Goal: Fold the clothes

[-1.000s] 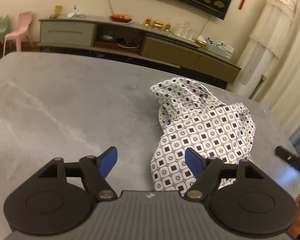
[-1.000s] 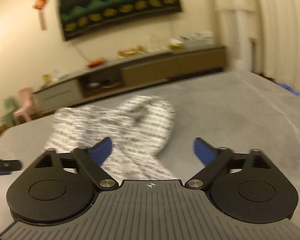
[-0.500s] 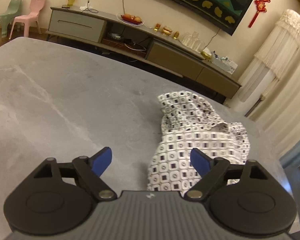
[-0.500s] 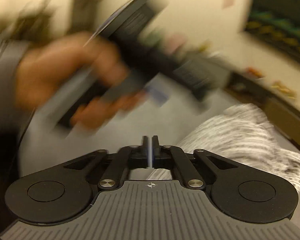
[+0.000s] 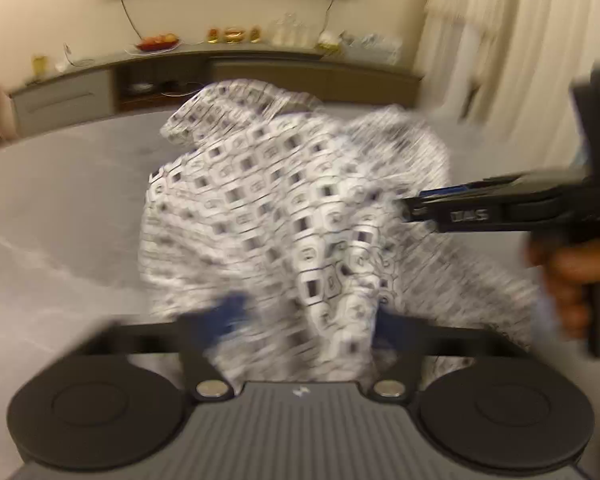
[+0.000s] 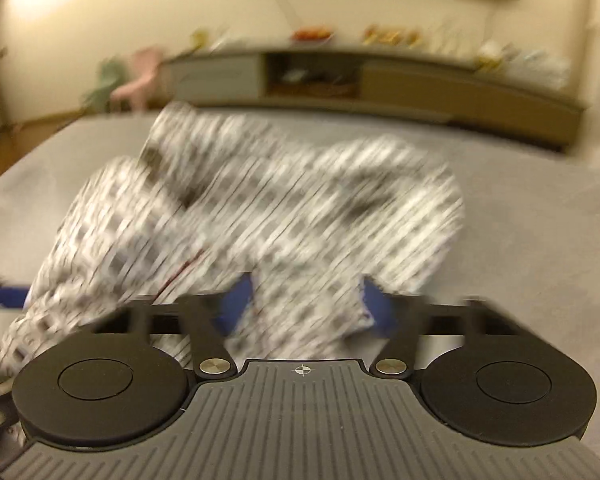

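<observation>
A crumpled white garment (image 5: 284, 208) with a dark square print lies heaped on the grey table (image 5: 60, 220). My left gripper (image 5: 308, 318) is at its near edge. Its jaws are closing, with a bunch of cloth between the blue pads. In the right wrist view the same garment (image 6: 280, 208) fills the middle. My right gripper (image 6: 306, 308) has its jaws standing apart with a strip of cloth between them. Blur hides whether the pads press. From the left wrist view the right gripper (image 5: 412, 210) reaches the heap's right side, held by a hand (image 5: 572, 272).
A long low TV cabinet (image 5: 260, 68) runs behind the table, with small items on top. Pale curtains (image 5: 520, 40) hang at the right. Small plastic chairs (image 6: 136, 80) stand at the far left. Bare table (image 6: 540, 240) lies right of the heap.
My left gripper has moved up to the garment and its jaws have narrowed around the cloth. The right gripper, shut and facing the other hand half a second ago, now has its jaws apart over the garment.
</observation>
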Demonstrator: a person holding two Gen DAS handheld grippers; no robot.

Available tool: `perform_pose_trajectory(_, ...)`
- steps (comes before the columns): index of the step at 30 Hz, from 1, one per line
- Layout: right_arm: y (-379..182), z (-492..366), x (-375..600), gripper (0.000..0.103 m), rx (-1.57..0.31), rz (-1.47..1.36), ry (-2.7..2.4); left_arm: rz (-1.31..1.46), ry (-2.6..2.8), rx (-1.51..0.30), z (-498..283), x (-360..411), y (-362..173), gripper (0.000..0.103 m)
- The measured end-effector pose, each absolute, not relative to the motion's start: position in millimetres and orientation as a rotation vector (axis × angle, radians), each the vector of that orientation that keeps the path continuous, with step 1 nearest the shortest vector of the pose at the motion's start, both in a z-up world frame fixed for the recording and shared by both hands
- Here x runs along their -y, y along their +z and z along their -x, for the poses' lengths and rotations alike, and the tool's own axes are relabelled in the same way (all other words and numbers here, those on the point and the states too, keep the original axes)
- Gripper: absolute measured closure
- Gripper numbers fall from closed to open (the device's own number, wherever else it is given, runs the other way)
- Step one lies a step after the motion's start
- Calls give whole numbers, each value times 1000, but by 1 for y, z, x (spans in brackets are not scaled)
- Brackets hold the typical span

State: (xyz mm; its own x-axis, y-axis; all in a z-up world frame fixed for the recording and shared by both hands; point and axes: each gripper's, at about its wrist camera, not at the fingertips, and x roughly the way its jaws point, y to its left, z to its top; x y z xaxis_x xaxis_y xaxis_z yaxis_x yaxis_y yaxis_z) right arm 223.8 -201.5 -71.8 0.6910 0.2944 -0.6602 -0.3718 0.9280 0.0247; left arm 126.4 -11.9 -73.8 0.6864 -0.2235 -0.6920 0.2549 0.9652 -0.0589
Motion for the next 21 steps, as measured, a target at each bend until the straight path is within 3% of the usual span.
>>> perform_pose_trajectory(1, -75, -223, 195, 103, -737, 138, 388, -6, -235, -758, -130, 0, -68, 84)
perform_pose_trajectory(3, -73, -220, 192, 103, -748, 173, 355, 74, -169, -732, -138, -26, -55, 94)
perform_pose_trajectory(7, -62, -220, 204, 103, -747, 211, 228, 392, -37, -590, -137, -123, -13, 95)
perform_pose_trajectory(11, -61, -222, 231, 103, -768, 136, 183, 501, 165, -565, -120, -186, -15, 94)
perform_pose_trajectory(13, -58, -220, 231, 89, -733, 65, 199, 497, 217, -606, -117, -200, -26, 86)
perform_pose_trajectory(15, -52, -214, 228, 46, -683, 4, 218, 515, 161, -652, -120, -198, -34, 77)
perform_pose_trajectory(17, -41, -202, 219, 25, -620, -22, 254, 499, 112, -659, -123, -189, -34, 77)
perform_pose_trajectory(18, -38, -204, 208, 19, -604, -20, 273, 489, 96, -657, -124, -185, -32, 78)
perform_pose_trajectory(21, -35, -205, 167, 19, -592, 25, 362, 465, 44, -633, -125, -170, -29, 93)
